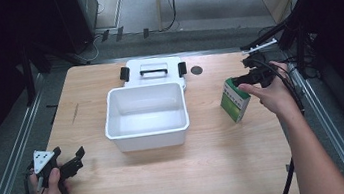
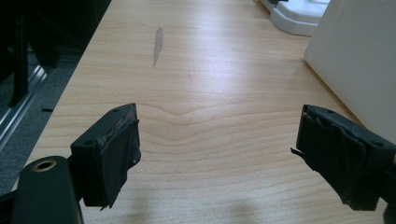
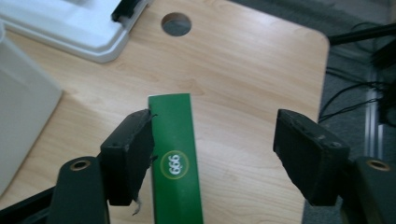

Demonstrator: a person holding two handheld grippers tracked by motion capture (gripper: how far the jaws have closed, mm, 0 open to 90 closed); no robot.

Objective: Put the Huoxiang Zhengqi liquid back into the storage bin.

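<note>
Progress so far: early, by the look of it. White bin (image 1: 145,115) open and empty at mid tabletop (image 1: 209,162), its lid (image 1: 154,71) lying flat just behind it, touching or nearly so. Green box (image 1: 234,100) standing on the tabletop to the right of the bin, well outside it, not yet lifted. Likely work left: closing on the box, carrying it over the bin's rim, setting it inside, perhaps fitting the lid afterwards.

Right tongs (image 3: 215,158) about half open, straddling the green box (image 3: 176,158) from above. One pad right against the box's side, touching or a hair off, hard to tell which; other pad standing well clear, with bare wood showing between it and the box. No grip yet, then. In the high view, right tongs (image 1: 250,77) at the box's top edge, the hand (image 1: 273,95) just behind.

Left tongs (image 2: 219,156) spread wide, nothing between the pads, just bare tabletop ahead and the bin's wall (image 2: 359,65) off to one side. Left tongs (image 1: 70,163) also seen from above, near the front left corner, idle, well apart from bin and box.
</note>
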